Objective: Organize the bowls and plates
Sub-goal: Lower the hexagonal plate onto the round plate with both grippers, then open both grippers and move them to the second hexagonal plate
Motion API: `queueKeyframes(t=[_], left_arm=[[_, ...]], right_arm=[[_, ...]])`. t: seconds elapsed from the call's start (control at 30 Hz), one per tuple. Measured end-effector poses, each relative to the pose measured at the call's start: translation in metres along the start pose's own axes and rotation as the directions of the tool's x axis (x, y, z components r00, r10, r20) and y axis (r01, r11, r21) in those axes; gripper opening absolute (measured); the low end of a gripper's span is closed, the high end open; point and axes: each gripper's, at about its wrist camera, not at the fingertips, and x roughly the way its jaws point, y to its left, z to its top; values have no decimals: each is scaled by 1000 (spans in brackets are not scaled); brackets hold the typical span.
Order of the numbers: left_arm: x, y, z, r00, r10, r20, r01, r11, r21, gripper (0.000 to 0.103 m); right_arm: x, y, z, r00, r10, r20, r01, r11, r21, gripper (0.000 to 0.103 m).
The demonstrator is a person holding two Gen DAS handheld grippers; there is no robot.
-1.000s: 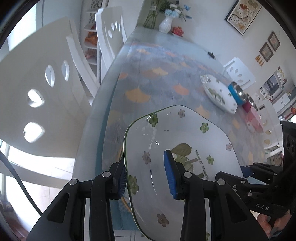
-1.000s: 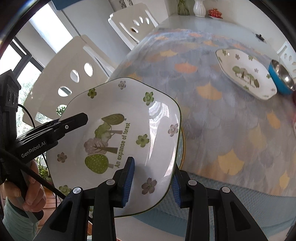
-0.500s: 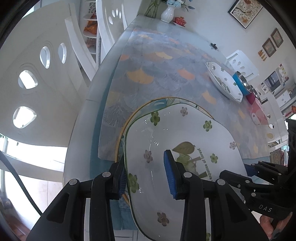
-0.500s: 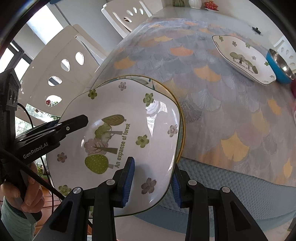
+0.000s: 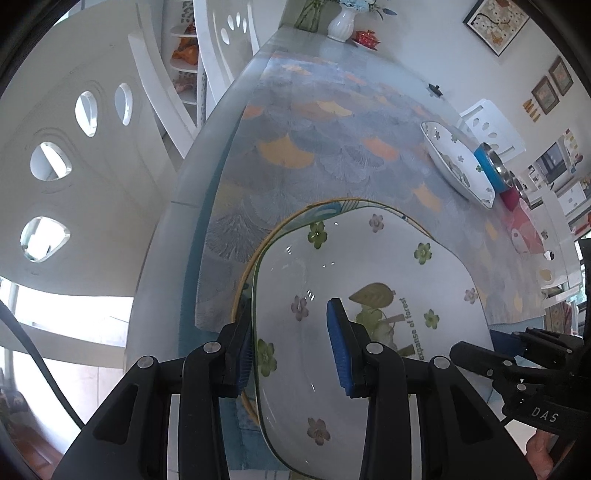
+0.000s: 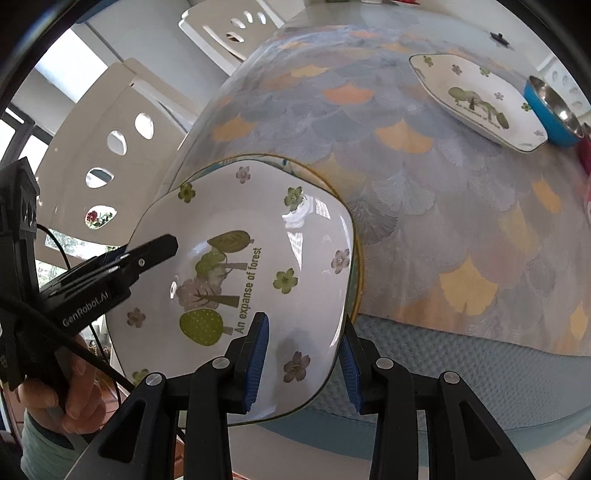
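A white, square-ish plate (image 5: 369, 258) (image 6: 258, 221) with flowers, trees and the words "An expanse of forest" is held by both grippers at the near end of the table. My left gripper (image 5: 290, 314) is shut on its left rim, one blue pad inside the plate, the other under the edge. My right gripper (image 6: 304, 325) is shut on the opposite rim in the same way. Directly below lies a gold-rimmed plate (image 5: 258, 254) (image 6: 325, 181), mostly covered. Whether the two plates touch I cannot tell. A second flowered plate (image 5: 454, 166) (image 6: 476, 99) sits further along the table.
A blue metal-lined bowl (image 6: 554, 110) (image 5: 491, 166) stands behind the far plate, then a red bowl (image 5: 511, 195). White chairs (image 5: 74, 166) (image 6: 122, 140) line the left side. A vase (image 5: 341, 24) stands at the far end. A hand (image 6: 74, 398) grips the left tool.
The held plate has come down toward the table's near end. The gold-rimmed plate, unseen one second ago, now shows beneath it. Both grips are unchanged.
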Motion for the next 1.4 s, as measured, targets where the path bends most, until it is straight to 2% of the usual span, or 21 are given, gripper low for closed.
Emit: queueKeyframes(t=[0.13, 0.37, 0.5, 0.87, 1.03, 1.2, 1.4], left_arm=[[2, -6, 0, 1000, 19, -5, -19, 1000, 24, 33], [-11, -2, 3, 998, 50, 24, -50, 999, 16, 34], [-24, 3, 5, 997, 56, 59, -57, 998, 8, 35], [-31, 5, 5, 996, 53, 66, -53, 999, -8, 35], [-46, 1, 12, 995, 27, 93, -28, 1000, 9, 35], [-71, -13, 27, 989, 3, 147, -12, 998, 55, 35], [-114, -53, 58, 957, -57, 284, 15, 988, 151, 35]], right_arm=[[1, -2, 1, 999, -36, -11, 36, 999, 4, 37], [-2, 0, -2, 1000, -27, -8, 27, 1000, -13, 37], [-1, 2, -4, 1000, -12, -11, 12, 1000, -20, 37], [-8, 1, -7, 1000, 12, -2, -12, 1000, -3, 37], [-22, 3, -5, 997, 69, 23, -69, 997, 19, 37], [-54, 5, 1, 990, 104, 93, -108, 994, 31, 37], [-104, -11, 16, 968, 86, 235, -98, 994, 40, 39]])
